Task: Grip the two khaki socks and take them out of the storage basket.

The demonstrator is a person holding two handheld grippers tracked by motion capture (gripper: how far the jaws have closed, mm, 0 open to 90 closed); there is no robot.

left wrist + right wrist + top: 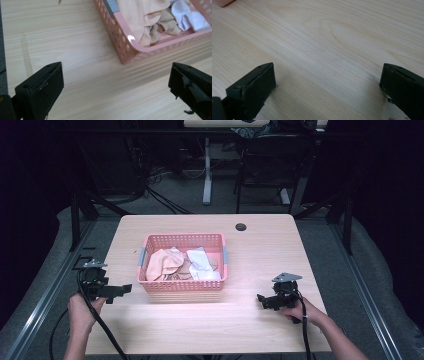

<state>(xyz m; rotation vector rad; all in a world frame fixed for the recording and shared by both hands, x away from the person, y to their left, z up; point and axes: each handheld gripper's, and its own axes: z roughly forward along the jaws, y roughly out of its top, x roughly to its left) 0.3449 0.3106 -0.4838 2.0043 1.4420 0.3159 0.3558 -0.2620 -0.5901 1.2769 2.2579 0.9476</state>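
I see a pale wood-grain surface (260, 250) with a pink perforated basket (183, 287) standing near its middle, slightly toward the left. The basket holds a jumble of soft items: peach-coloured cloth (165, 261) on the left side, white socks (202, 265) on the right side, and beige pieces between and beneath them. Grey clips sit on the left and right rims. A dark round grommet (241, 227) is set in the surface near the far edge.

My left tongs (120, 291) are held in the left hand (80, 312) at the left edge of the surface, pointing toward the basket's near-left corner and close to it without touching. In the left gripper view the jaws stand wide apart with nothing between them; bare wood lies below, and the basket corner (130, 47) sits ahead and to the right, with the peach cloth (142, 15) and a white sock (186, 17) inside. A faint streak (26, 55) marks the wood at the left of that view.

My right tongs (262, 300) are held in the right hand (305, 312) on the right side of the surface, well apart from the basket, pointing left. In the right gripper view the jaws are spread wide, empty, low over bare wood; a sliver of the pink basket (223, 2) shows at the top left corner.

Beyond the surface I see grey floor, a table leg and cables.
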